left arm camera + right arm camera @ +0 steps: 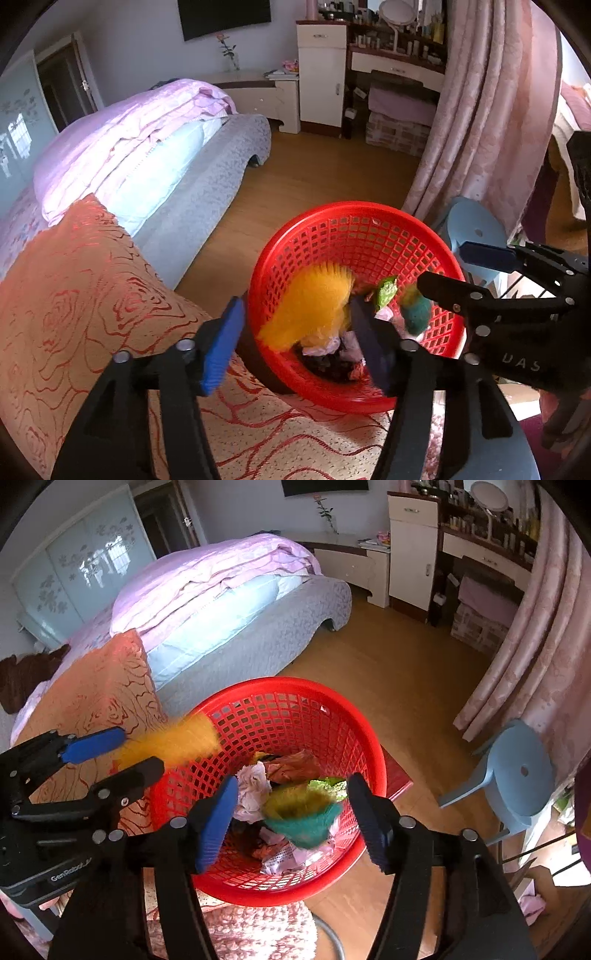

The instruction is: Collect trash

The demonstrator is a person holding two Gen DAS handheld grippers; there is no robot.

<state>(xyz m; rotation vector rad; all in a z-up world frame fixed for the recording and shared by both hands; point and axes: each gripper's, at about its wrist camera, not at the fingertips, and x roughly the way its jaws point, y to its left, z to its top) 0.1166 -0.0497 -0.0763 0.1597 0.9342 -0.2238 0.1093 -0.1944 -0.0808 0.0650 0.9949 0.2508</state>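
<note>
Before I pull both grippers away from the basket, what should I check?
1. Left gripper open: ok, jaws spread wide.
2. Right gripper open: ok, jaws spread wide.
3. Yellow item free of the left fingers: cannot tell; it is a blur close to the tips.
4. Yellow item inside the red basket: cannot tell; in the right wrist view it overlaps the left rim.
5. Teal item landed: cannot tell; it is a blur over the crumpled paper.
6. Basket has room: ok, trash covers only the bottom.
</note>
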